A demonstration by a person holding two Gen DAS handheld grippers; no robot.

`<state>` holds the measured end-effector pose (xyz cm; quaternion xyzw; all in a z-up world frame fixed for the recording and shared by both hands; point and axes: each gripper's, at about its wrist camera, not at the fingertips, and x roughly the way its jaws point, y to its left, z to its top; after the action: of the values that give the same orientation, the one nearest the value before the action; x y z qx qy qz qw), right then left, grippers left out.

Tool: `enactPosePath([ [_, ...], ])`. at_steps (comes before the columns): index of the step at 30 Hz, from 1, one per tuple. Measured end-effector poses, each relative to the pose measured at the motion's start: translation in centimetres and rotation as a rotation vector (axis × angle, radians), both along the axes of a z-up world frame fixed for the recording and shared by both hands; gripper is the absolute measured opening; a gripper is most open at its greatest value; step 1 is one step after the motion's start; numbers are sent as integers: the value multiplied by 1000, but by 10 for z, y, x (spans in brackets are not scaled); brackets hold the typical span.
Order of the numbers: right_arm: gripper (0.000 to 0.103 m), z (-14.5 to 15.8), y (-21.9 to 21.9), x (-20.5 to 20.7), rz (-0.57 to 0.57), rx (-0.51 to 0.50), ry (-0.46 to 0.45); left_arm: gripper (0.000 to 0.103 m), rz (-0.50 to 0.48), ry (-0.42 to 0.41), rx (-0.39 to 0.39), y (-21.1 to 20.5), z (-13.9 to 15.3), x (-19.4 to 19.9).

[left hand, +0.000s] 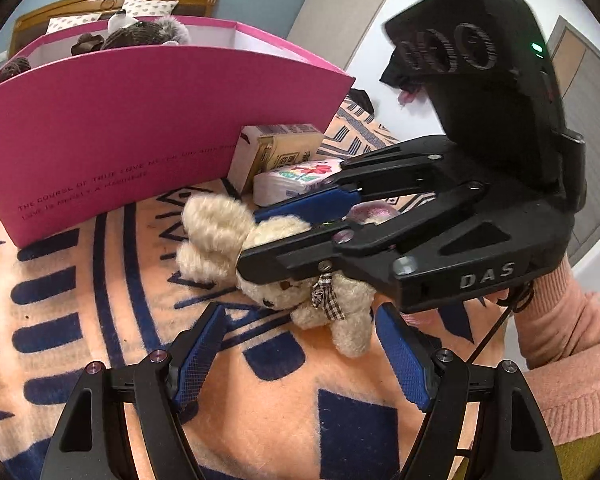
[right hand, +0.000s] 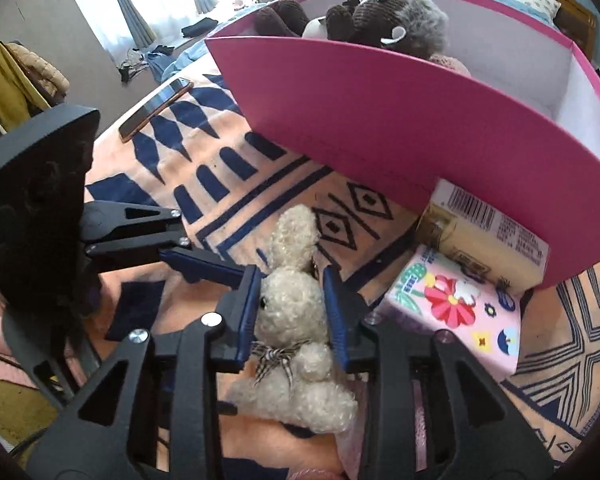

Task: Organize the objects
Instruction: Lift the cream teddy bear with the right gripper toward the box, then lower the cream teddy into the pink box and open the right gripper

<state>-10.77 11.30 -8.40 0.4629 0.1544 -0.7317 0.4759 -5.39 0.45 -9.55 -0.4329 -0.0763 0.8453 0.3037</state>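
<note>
A cream plush bunny (right hand: 292, 312) with a checked bow lies on the patterned blanket (left hand: 100, 320) in front of a large pink box (right hand: 380, 128). My right gripper (right hand: 292, 280) is shut on the bunny's head, one blue pad pressed against each side. From the left wrist view, the right gripper (left hand: 252, 240) reaches over the bunny (left hand: 332, 312) from the right. The left gripper (left hand: 300, 316) stands open just short of the toy's body, nothing between its fingers. Brown and grey plush toys (right hand: 380, 12) sit inside the box.
A flowered tissue pack (right hand: 452, 312) and a beige carton (right hand: 488, 236) lie against the box's right corner. A phone (right hand: 156, 108) rests on the blanket at far left. A pink sleeve (left hand: 572, 340) holds the right gripper. The bed's headboard (left hand: 100, 4) rises behind the box.
</note>
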Motion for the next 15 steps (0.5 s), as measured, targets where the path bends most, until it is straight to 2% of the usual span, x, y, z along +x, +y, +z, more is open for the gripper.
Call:
enactPosePath([
  [4, 31, 21, 16, 7, -17, -87, 30, 79, -33, 30, 46, 1, 14, -2],
  [10, 31, 66, 40, 9, -68, -219, 108, 78, -63, 136, 67, 9, 54, -16],
  [15, 31, 95, 47, -4, -116, -282, 172, 67, -52, 206, 37, 11, 90, -37],
])
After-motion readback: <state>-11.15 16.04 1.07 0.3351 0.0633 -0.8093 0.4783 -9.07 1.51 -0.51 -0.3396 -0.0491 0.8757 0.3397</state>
